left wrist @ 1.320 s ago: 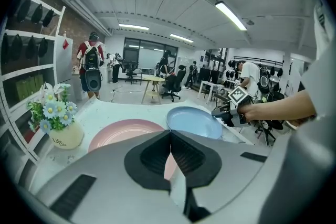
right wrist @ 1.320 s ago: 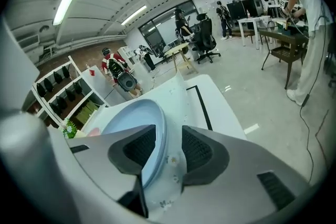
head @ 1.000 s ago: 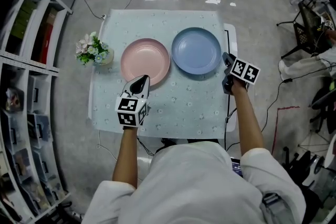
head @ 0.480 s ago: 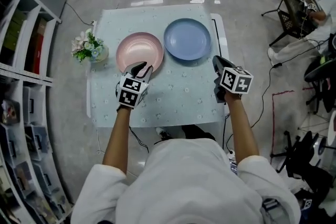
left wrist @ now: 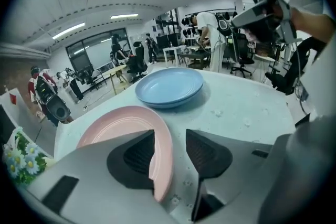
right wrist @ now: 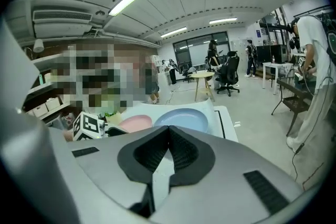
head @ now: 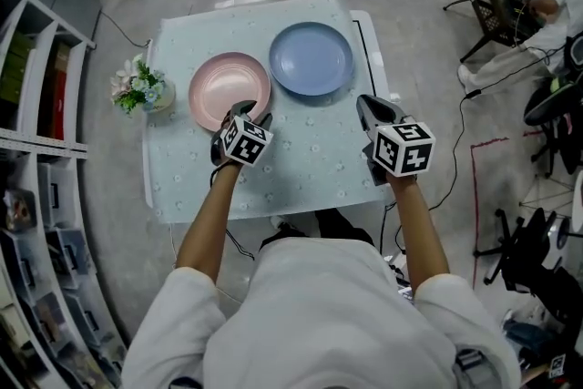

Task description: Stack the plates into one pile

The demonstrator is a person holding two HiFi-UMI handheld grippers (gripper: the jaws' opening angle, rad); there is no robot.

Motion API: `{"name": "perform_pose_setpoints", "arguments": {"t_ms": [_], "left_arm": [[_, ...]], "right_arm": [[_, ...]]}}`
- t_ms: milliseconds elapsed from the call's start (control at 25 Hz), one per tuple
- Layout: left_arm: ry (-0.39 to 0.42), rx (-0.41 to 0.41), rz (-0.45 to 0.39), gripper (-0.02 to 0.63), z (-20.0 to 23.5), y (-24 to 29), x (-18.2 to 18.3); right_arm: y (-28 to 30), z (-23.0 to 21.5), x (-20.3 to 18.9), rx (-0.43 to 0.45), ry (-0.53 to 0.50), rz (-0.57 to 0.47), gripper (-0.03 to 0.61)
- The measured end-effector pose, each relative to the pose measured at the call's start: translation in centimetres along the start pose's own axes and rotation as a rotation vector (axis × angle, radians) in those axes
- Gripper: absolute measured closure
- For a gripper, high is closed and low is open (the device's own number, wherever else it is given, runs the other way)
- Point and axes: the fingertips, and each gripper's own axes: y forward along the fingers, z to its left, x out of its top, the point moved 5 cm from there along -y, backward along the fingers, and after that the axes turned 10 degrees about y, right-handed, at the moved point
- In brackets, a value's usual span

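A pink plate (head: 228, 85) and a blue plate (head: 311, 57) lie side by side on the pale patterned table (head: 310, 161), pink to the left. My left gripper (head: 246, 112) is at the pink plate's near edge. In the left gripper view its jaws are opening, and the pink plate (left wrist: 121, 119) has its rim in the gap of the left gripper (left wrist: 170, 135), with neither pad pressing on it. The blue plate (left wrist: 169, 86) lies beyond. My right gripper (head: 369, 105) hovers over the table's right side, near the blue plate (right wrist: 181, 119). The right gripper (right wrist: 169, 131) is shut with nothing in it.
A small pot of flowers (head: 137, 88) stands at the table's left edge beside the pink plate. Shelving (head: 36, 105) runs along the left wall. Office chairs and cables lie on the floor to the right of the table.
My left gripper has moved forward to the pink plate's near rim and opened its jaws around it. My right gripper has shut and sits nearer the table's front right.
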Motion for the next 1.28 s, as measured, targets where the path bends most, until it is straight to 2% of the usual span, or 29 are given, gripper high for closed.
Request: {"name": "perform_pose_setpoints", "arguments": {"t_ms": [200, 320, 440, 680, 880, 1160, 1280], "left_arm": [[0.026, 0.022, 0.079, 0.417, 0.1, 3.2, -1.2], [0.038, 0.04, 0.089, 0.486, 0.3, 4.3, -1.7], [0.05, 0.039, 0.093, 0.525, 0.2, 4.9, -1.8], [0.099, 0.074, 0.116, 0.557, 0.0, 4.8, -1.6], [0.14, 0.117, 0.064, 0.572, 1.2, 2.4, -0.3], [0.061, 0.149, -0.038, 0.567, 4.6, -2.5, 1.2], [0.086, 0.176, -0.059, 0.563, 6.0, -3.9, 2.8]], "right_arm": [[0.1, 0.9, -0.1, 0.028, -0.071, 0.024, 0.563], [0.1, 1.0, -0.5, 0.049, -0.05, 0.039, 0.564], [0.1, 0.5, -0.9, 0.048, -0.041, 0.053, 0.565], [0.4, -0.7, -0.8, 0.053, -0.03, 0.069, 0.565], [1.2, -0.7, 0.5, 0.074, -0.038, 0.06, 0.565], [1.7, 1.0, 2.4, 0.13, -0.064, 0.029, 0.565], [1.5, 1.3, 3.4, 0.149, -0.07, 0.004, 0.564]]}}
